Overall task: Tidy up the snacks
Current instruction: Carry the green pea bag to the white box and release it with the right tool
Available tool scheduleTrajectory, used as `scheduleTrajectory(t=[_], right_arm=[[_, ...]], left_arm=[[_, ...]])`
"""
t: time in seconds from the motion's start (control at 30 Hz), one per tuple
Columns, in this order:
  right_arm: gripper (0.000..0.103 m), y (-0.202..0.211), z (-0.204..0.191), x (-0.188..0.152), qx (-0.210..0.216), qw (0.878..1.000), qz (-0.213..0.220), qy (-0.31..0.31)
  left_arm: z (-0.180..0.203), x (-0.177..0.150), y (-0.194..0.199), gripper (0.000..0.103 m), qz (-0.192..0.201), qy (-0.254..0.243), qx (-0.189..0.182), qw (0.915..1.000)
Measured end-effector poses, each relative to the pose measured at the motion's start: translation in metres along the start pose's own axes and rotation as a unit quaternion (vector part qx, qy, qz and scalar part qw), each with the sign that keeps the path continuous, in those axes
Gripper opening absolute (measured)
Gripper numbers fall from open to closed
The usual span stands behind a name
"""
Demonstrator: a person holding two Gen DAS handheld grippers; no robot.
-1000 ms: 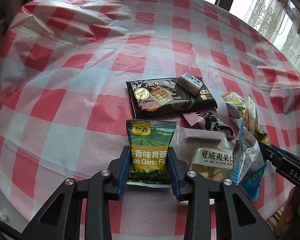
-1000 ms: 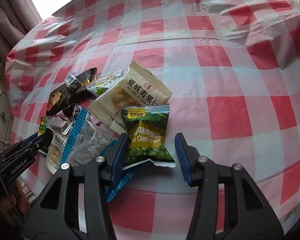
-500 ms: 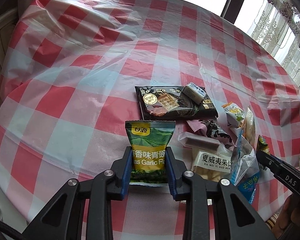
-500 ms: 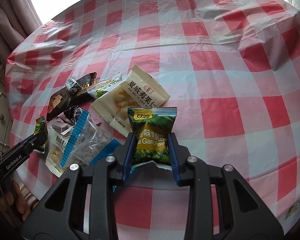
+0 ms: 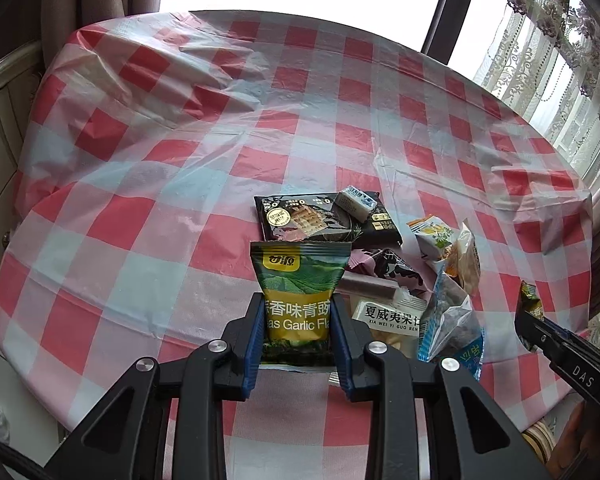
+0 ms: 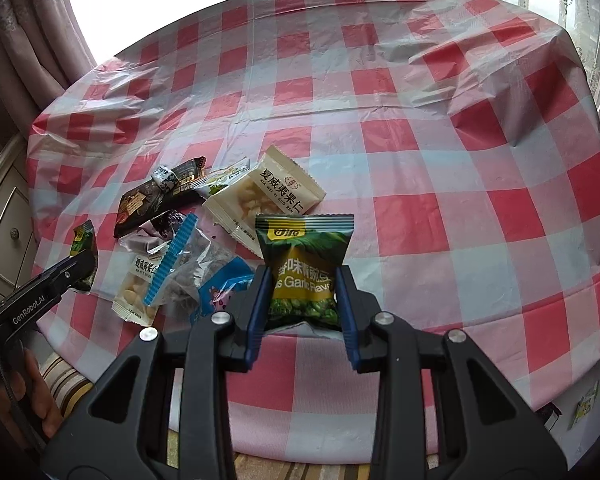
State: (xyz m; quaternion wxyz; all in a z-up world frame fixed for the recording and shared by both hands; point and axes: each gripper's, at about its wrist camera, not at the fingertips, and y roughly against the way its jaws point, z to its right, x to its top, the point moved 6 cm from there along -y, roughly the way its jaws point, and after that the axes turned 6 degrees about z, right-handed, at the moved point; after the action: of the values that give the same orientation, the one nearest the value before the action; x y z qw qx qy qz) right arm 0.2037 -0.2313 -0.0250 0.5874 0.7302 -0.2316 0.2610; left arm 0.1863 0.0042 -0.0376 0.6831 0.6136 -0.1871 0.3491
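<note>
Over the checked tablecloth [image 5: 148,208], the left gripper [image 5: 296,336] and the right gripper [image 6: 302,300], whose jaws had just closed, each clenched a green pea packet [image 5: 298,292] lifted clear of the snack pile [image 6: 180,240], probably for sorting together.

1. A home dining corner; a round table under a red-checked plastic tablecloth [image 5: 148,208];
2. lace curtains [image 5: 540,60] at the window; a cream panelled cabinet [image 6: 8,216] beside it.
</note>
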Motion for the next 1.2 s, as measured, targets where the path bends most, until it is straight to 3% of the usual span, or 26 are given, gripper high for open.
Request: scheduleTrajectory(t=[0.73, 1.2], right_arm=[[0.037, 0.068, 0.056, -0.027, -0.022, 0.999, 0.029, -0.031], [0.037, 0.107, 0.129, -0.056, -0.065, 0.994, 0.043, -0.082]], left_arm=[[0.096, -0.021, 0.043, 0.032, 0.003, -0.076, -0.073, 0.9944], [0.172, -0.048, 0.064, 0.032, -0.012, -0.137, -0.128, 0.9822]])
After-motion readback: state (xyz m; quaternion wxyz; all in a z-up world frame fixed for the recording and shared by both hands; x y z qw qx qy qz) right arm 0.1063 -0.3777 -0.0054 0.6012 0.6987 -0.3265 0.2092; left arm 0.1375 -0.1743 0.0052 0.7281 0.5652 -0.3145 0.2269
